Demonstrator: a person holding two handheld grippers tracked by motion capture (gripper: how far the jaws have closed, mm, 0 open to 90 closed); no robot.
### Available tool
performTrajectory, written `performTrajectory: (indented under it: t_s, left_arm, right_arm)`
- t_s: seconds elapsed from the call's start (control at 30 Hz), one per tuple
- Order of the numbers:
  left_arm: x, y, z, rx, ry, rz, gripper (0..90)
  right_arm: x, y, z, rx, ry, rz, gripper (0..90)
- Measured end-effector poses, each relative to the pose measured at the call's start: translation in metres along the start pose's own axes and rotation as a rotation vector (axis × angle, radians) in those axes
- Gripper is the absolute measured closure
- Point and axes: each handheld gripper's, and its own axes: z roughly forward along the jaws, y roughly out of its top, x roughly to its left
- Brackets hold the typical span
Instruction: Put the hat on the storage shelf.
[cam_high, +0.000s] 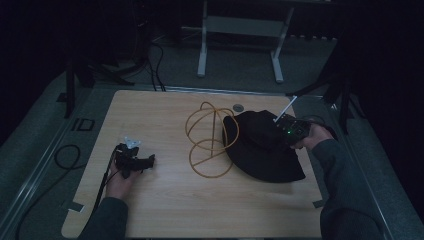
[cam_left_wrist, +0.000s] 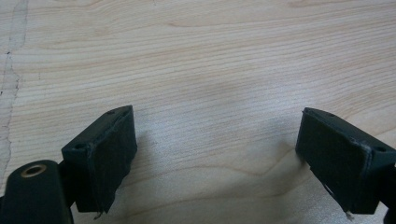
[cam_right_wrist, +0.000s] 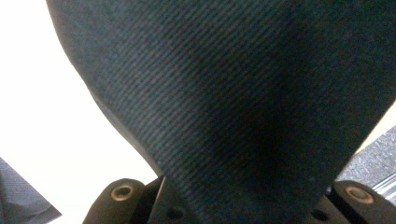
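Black padded jaws of the left gripper (cam_high: 146, 162) stand wide apart over bare pale wooden table (cam_high: 165, 210) at about eight o'clock, holding nothing. Farther off, at three o'clock, the right gripper (cam_high: 278, 131) is clamped on the black woven fabric hat (cam_high: 262, 155), cloth bunched between its jaws. Beside it at center stands a tan wire hat frame (cam_high: 210, 140). Judging by this, the hat is gripped but not yet seated on the frame.
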Motion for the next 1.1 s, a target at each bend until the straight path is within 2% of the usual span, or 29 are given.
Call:
performTrajectory:
  t_s: [0.63,1.1]
  left_arm:
    - [0.000,0.000,0.000,-0.001,0.000,-0.001,12.6]
    - [0.000,0.000,0.000,-0.001,0.000,0.000,12.6]
  right_arm:
    - [-0.005,-0.004,-0.023,-0.056,-0.013,0.015,87.2]
    - [-0.009,-0.003,-0.050,-0.137,-0.025,0.033,87.1]
